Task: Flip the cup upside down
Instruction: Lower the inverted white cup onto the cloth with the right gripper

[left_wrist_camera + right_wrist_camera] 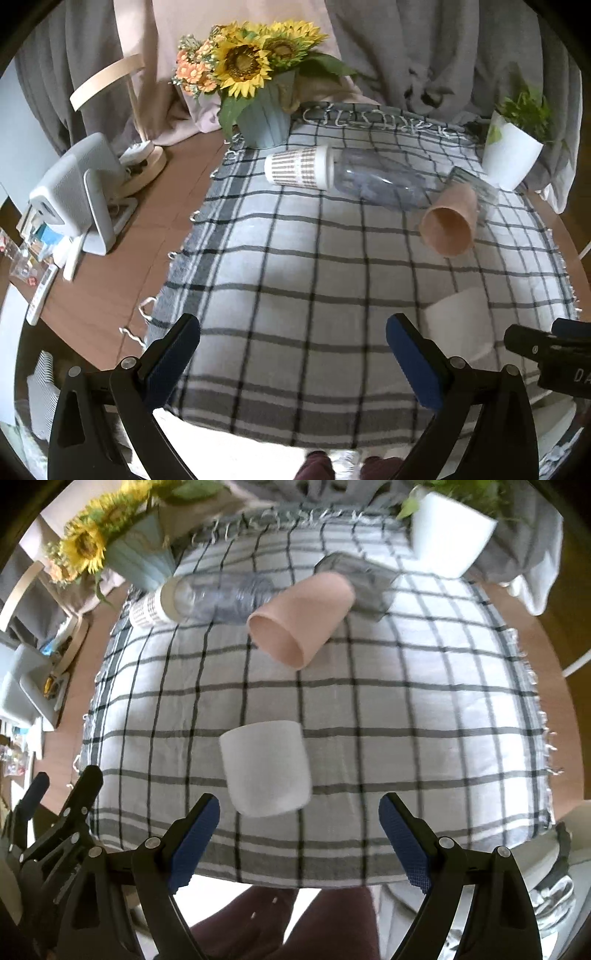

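A white cup stands upside down on the plaid cloth, just ahead of my open, empty right gripper; it also shows in the left wrist view. A pink cup lies on its side farther back, mouth toward me, also in the left wrist view. A patterned white cup, a clear bottle and a clear glass lie on their sides at the back. My left gripper is open and empty over the cloth's near left part.
A sunflower pot stands at the back left and a white plant pot at the back right. A small white appliance and a lamp base sit on the wooden table to the left. Curtains hang behind.
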`<action>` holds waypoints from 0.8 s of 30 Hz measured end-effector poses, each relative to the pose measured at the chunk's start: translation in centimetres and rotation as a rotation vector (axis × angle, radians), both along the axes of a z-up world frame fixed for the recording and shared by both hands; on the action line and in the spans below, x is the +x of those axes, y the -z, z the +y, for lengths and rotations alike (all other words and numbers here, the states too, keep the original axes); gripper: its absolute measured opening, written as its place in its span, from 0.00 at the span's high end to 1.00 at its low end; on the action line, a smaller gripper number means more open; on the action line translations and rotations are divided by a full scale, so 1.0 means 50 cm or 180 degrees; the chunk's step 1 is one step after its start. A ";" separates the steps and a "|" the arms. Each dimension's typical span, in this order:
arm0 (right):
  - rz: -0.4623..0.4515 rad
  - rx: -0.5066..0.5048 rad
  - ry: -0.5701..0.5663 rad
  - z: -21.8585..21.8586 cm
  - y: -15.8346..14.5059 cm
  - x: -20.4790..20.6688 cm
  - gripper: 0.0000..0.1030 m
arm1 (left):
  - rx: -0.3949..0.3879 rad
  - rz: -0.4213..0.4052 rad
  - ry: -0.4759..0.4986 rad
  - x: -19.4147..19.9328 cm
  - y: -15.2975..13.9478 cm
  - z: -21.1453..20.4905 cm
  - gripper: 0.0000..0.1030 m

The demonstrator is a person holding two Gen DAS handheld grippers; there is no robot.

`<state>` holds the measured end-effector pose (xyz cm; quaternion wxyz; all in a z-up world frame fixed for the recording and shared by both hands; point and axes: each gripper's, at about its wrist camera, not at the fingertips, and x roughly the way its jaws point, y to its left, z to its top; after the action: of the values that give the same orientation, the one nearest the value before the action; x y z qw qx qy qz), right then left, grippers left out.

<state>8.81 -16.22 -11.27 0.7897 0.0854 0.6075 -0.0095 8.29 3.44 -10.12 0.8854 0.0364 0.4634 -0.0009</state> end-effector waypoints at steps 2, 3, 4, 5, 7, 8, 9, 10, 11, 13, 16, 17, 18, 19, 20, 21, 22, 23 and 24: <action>-0.0104 -0.0037 0.0030 -0.021 -0.013 -0.015 0.14 | -0.0015 0.0012 0.0018 -0.014 -0.002 -0.018 0.00; -0.0162 -0.0063 0.0048 -0.033 -0.020 -0.022 0.14 | -0.0005 0.0014 0.0025 -0.020 -0.003 -0.029 0.00; -0.0202 -0.0078 0.0053 -0.043 -0.025 -0.032 0.14 | 0.0009 0.0005 0.0029 -0.028 -0.005 -0.041 0.00; -0.0254 -0.0097 0.0058 -0.051 -0.030 -0.039 0.14 | 0.0014 -0.0008 0.0027 -0.034 -0.005 -0.050 0.00; -0.0345 -0.0125 0.0082 -0.066 -0.037 -0.050 0.14 | 0.0012 -0.0047 0.0035 -0.048 -0.008 -0.071 0.00; -0.0400 -0.0131 0.0091 -0.080 -0.042 -0.057 0.14 | 0.0005 -0.0062 0.0039 -0.054 -0.009 -0.079 0.00; -0.0442 -0.0129 0.0103 -0.091 -0.044 -0.063 0.14 | -0.0010 -0.0082 0.0041 -0.061 -0.009 -0.089 0.00; -0.0480 -0.0128 0.0109 -0.101 -0.046 -0.069 0.14 | -0.0030 -0.0104 0.0038 -0.069 -0.009 -0.100 0.00; -0.0512 -0.0141 0.0115 -0.109 -0.048 -0.077 0.14 | -0.0044 -0.0116 0.0039 -0.075 -0.007 -0.108 0.00; -0.0594 -0.0160 0.0105 -0.129 -0.052 -0.089 0.14 | -0.0066 -0.0130 0.0066 -0.086 -0.001 -0.133 0.00; -0.0714 -0.0241 0.0098 -0.156 -0.054 -0.105 0.14 | -0.0074 -0.0147 0.0105 -0.100 0.012 -0.169 0.00; -0.0740 -0.0266 0.0082 -0.164 -0.053 -0.110 0.14 | -0.0084 -0.0152 0.0122 -0.104 0.017 -0.182 0.00; -0.0758 -0.0289 0.0070 -0.171 -0.051 -0.115 0.14 | -0.0095 -0.0161 0.0153 -0.107 0.023 -0.195 0.00; -0.0771 -0.0311 0.0056 -0.180 -0.048 -0.118 0.14 | -0.0101 -0.0180 0.0174 -0.109 0.028 -0.207 0.00; -0.0775 -0.0336 0.0045 -0.187 -0.044 -0.121 0.14 | -0.0105 -0.0208 0.0183 -0.111 0.032 -0.216 0.00; -0.0769 -0.0343 0.0025 -0.197 -0.037 -0.122 0.14 | -0.0103 -0.0242 0.0195 -0.114 0.037 -0.226 0.00; -0.0760 -0.0346 0.0013 -0.203 -0.033 -0.125 0.14 | -0.0094 -0.0274 0.0203 -0.116 0.042 -0.235 0.00; -0.0734 -0.0354 -0.0017 -0.211 -0.024 -0.126 0.14 | -0.0084 -0.0320 0.0219 -0.118 0.050 -0.248 0.00; -0.0724 -0.0357 -0.0033 -0.217 -0.018 -0.127 0.14 | -0.0068 -0.0354 0.0222 -0.119 0.056 -0.256 0.00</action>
<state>2.48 -27.07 -10.38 0.8570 0.0384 0.5130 -0.0297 2.35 -9.37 -12.95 0.9095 0.0431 0.4119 -0.0346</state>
